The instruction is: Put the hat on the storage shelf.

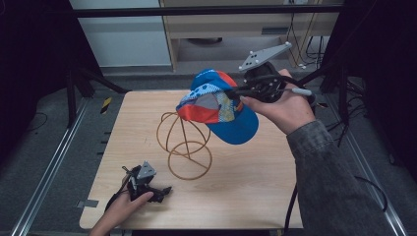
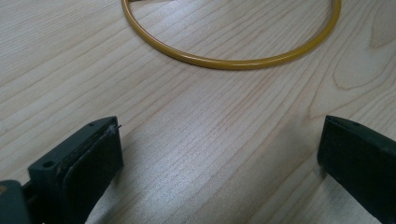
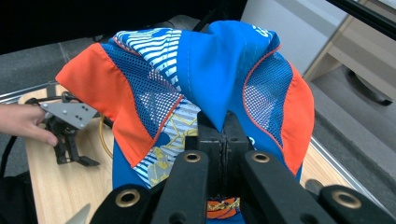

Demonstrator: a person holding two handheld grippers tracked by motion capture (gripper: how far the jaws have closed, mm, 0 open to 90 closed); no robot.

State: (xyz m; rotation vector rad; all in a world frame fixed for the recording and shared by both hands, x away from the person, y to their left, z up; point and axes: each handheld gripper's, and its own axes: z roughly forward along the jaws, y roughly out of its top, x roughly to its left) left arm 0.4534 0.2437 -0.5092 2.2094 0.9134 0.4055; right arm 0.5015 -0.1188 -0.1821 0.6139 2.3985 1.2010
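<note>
A pale wooden worktop (image 1: 246, 187) sits in a dim room, with a dark frame around it and a cabinet in the upper middle of the high view. In that view, the right gripper (image 1: 235, 92) is raised in the upper right of centre, held by a hand in a grey sleeve (image 1: 334, 182). Its jaws are pinched tight on the fabric of a blue, orange and patterned cap (image 1: 219, 105), which hangs in the air above the worktop, just over and to the right of a gold wire stand (image 1: 184, 142). The right gripper view shows the cap (image 3: 196, 79) bunched between the closed jaws at the lower middle of the frame. The left gripper (image 1: 166, 191) rests low at the lower left of the high view, near the base ring of the stand. The left gripper view shows its jaws spread wide with nothing between them, bare wood below and the stand's ring (image 2: 224, 63) curving across the upper part of the frame.
</note>
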